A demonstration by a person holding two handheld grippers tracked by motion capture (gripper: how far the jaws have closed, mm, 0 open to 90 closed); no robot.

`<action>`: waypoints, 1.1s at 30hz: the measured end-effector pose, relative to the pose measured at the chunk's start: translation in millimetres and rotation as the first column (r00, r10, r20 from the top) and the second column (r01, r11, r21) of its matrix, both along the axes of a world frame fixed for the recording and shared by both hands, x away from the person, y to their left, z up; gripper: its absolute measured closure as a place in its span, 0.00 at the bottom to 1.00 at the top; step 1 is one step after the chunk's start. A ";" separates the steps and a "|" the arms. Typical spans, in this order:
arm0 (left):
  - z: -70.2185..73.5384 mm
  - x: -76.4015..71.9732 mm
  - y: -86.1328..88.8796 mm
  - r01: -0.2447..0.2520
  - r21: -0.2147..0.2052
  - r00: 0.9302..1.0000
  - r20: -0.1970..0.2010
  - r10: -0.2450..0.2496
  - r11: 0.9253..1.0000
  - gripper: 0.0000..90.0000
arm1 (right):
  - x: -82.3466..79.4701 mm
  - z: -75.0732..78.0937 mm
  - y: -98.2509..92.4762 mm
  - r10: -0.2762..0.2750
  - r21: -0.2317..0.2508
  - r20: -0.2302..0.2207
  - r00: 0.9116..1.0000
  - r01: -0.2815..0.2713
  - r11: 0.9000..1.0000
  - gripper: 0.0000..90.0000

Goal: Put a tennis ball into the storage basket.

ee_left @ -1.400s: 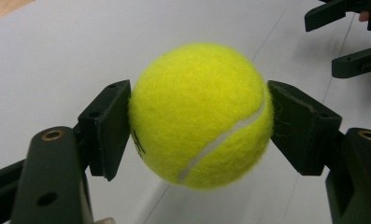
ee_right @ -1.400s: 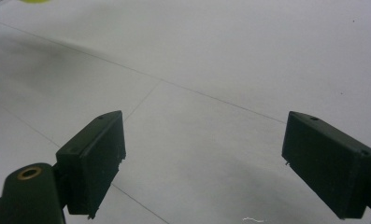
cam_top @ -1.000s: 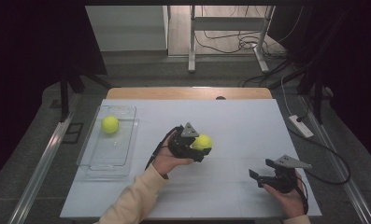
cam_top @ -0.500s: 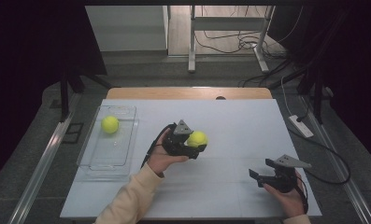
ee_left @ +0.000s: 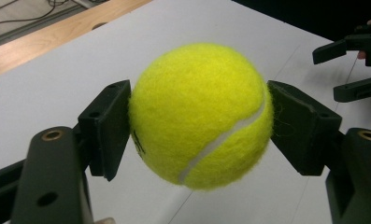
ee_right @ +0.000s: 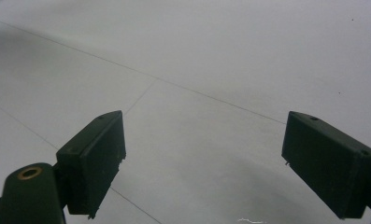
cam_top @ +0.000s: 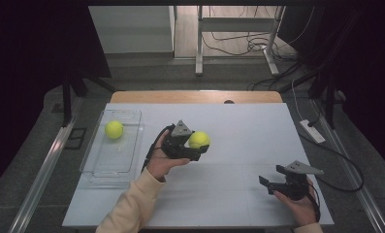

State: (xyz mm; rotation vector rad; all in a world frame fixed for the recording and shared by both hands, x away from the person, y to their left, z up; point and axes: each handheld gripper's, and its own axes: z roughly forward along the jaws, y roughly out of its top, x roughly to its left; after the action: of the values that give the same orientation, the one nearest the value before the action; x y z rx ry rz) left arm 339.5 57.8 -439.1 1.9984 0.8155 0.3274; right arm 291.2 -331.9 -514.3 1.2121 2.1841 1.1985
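My left gripper [cam_top: 198, 145] is shut on a yellow tennis ball [cam_top: 199, 140] and holds it above the middle of the white table [cam_top: 238, 126]. Both black pads [ee_left: 109, 126] press the sides of the ball [ee_left: 199, 114] in the left gripper view. A second tennis ball [cam_top: 114, 129] lies in the clear plastic tray [cam_top: 132, 145] at the left. Near the front right of the table my right gripper [cam_top: 272, 178] stands open, with bare table between its jaws [ee_right: 202, 163].
The right gripper [ee_left: 351, 65] also appears far off at the upper right of the left gripper view. A wooden strip [cam_top: 195, 97] borders the table's far edge. A power strip [cam_top: 312, 131] and cables lie on the floor to the right.
My left gripper has carried the tennis ball a little to the left and away from the person, slightly higher. The right gripper has stayed where it was.
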 end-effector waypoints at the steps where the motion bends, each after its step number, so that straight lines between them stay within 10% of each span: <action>1: 0.8 -0.3 0.8 -0.004 -0.004 1.000 0.001 0.004 1.000 0.30 | -0.1 0.1 -0.1 -0.001 0.001 0.000 1.000 0.001 1.000 0.15; 33: 21.5 -2.0 32.5 -0.075 -0.067 0.996 0.050 0.079 0.995 0.30 | -0.9 0.8 -0.3 -0.003 -0.006 0.009 1.000 0.003 1.000 0.15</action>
State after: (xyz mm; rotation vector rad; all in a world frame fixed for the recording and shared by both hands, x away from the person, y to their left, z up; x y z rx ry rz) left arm 337.6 90.4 -417.6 1.8936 0.8608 0.3920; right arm 290.3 -332.2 -513.6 1.2048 2.1776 1.1936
